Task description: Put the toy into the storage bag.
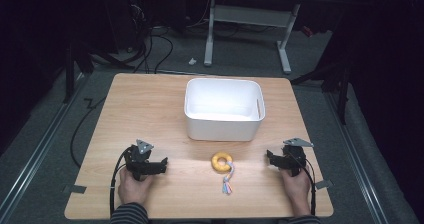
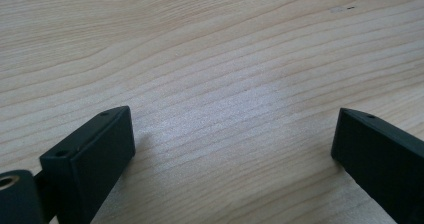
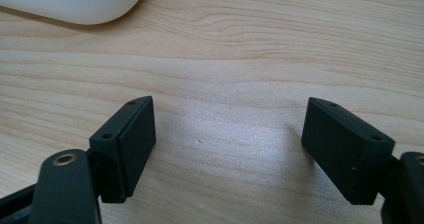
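From the high view, a light wooden surface [image 1: 150, 109] stands on grey carpet in a dim room, with a white-legged desk [image 1: 250, 29] and loose cables behind it. A white bin [image 1: 223, 111] sits at the middle of the surface toward the far side. Just in front of it lies a ring toy [image 1: 221, 161], an orange ring with a short pastel rope tail; its long axis runs near to far, ring toward the bin, tail toward the person. The left hand-held gripper [image 1: 162, 165] and the right hand-held gripper [image 1: 270, 156] rest on either side of it, apart from it.

In the left gripper view, the jaws stand wide apart over bare wood, holding nothing.

In the right gripper view, the jaws are likewise spread wide and empty, with a rounded corner of the bin at top left.
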`<action>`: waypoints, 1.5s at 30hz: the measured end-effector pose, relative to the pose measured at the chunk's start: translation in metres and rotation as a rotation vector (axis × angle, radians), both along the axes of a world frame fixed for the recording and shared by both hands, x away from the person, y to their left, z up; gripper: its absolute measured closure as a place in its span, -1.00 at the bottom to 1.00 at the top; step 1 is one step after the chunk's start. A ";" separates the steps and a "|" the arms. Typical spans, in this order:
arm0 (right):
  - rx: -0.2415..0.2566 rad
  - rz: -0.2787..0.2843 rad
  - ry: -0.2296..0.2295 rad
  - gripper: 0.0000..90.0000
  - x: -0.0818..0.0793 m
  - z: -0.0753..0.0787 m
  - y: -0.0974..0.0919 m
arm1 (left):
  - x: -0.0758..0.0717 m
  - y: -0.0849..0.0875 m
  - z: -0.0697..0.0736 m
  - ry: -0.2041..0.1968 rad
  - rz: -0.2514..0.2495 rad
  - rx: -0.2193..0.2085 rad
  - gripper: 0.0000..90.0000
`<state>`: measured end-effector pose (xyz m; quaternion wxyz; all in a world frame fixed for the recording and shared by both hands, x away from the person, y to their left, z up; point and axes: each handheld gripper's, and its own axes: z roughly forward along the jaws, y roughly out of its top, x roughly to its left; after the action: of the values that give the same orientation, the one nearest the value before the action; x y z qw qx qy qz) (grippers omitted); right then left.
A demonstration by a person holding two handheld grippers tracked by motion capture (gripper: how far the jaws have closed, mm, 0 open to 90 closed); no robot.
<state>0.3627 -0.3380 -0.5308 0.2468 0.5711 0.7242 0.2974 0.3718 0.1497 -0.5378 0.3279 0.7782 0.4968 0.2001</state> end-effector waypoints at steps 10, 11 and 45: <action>0.000 0.002 0.000 -0.52 0.000 0.000 0.000 | 0.000 -0.001 0.000 0.000 0.009 0.000 -0.91; 0.000 0.002 0.000 -0.52 0.000 0.000 0.000 | 0.000 -0.001 0.000 0.000 0.009 0.000 -0.91; -0.016 0.079 0.030 -0.27 -0.002 0.009 -0.009 | 0.000 -0.001 0.000 -0.002 0.012 -0.002 -0.89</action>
<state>0.3605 -0.3466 -0.5215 0.2286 0.5447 0.7520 0.2926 0.3715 0.1489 -0.5376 0.3280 0.7748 0.5012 0.2023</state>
